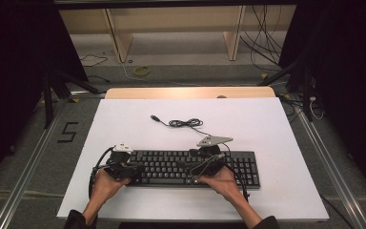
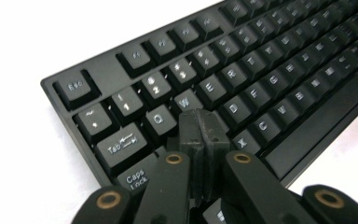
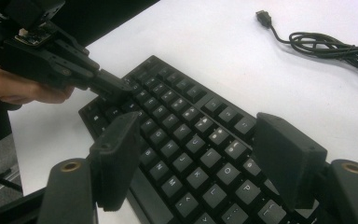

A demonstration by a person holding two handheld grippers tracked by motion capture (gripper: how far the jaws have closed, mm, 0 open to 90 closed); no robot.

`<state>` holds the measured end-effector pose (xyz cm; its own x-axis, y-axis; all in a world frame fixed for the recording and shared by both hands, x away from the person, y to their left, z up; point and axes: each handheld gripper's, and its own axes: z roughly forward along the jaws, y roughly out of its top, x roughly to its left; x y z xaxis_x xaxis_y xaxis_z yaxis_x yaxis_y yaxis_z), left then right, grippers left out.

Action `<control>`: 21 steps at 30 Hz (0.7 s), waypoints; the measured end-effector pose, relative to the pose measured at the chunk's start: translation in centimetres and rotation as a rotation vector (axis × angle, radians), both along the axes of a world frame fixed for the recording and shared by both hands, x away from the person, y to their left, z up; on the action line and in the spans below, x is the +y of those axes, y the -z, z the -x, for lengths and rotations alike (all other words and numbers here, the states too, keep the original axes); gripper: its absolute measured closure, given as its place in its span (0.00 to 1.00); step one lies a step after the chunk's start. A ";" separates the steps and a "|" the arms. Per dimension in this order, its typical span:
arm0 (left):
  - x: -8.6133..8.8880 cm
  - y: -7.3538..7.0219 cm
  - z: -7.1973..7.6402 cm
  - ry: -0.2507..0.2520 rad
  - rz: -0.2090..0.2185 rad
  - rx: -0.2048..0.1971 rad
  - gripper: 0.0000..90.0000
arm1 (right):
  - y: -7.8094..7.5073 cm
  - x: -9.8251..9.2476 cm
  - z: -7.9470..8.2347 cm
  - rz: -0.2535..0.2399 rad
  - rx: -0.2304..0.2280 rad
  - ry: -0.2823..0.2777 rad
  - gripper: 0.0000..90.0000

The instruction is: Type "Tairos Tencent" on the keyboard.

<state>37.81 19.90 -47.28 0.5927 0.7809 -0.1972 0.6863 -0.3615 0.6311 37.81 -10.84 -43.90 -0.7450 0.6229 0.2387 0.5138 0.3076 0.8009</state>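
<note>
The keyboard (image 1: 190, 167) lay flat toward the near edge of the bench (image 1: 276, 133), its long side parallel to that edge, roughly midway between the left and right edges; the work in hand looked to be pressing keys with the jaw tips. The left hand-held gripper (image 2: 203, 122) had its jaws pressed together with nothing between them, forming a single blunt point, and that point sat on the left end of the keyboard, over the letter row just below the W key (image 2: 188, 99) and left of the X key (image 2: 242, 142); whether it was already pushing a key down or only resting on it could not be told. The right hand-held gripper (image 3: 200, 154) hovered over the right half of the keyboard with its jaws spread wide and empty, clear of the keycaps.

The step seemed to be a key press by the left tip; the next move would probably call for a short, straight push down and a lift straight off, since the neighbouring keys sat tight around the tip and a sideways slip would catch one.

The keyboard's left end lay well inside the left edge of the bench, so bare bench remained there; the far half was open apart from the loose cable (image 1: 186, 123) and its plug (image 1: 155, 117); the near edge was close behind the wrists.
</note>
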 end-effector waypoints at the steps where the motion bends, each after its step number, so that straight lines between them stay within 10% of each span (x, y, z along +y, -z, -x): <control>1: 0.0 0.1 0.0 0.005 -0.002 0.001 0.99 | 0.0 0.0 0.0 0.000 0.000 0.000 0.37; 10: 0.1 0.0 0.1 -0.003 0.020 -0.010 0.99 | 0.0 0.1 0.0 0.001 -0.003 0.001 0.37; 21: 0.4 -1.1 0.2 -0.004 0.114 -0.031 0.71 | 0.0 0.3 -0.3 0.006 -0.003 0.001 0.37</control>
<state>37.57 20.34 -46.20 0.5972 0.7566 -0.2663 0.6668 -0.2837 0.6892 38.07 -10.53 -43.94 -0.7449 0.6251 0.2331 0.5120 0.3117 0.8005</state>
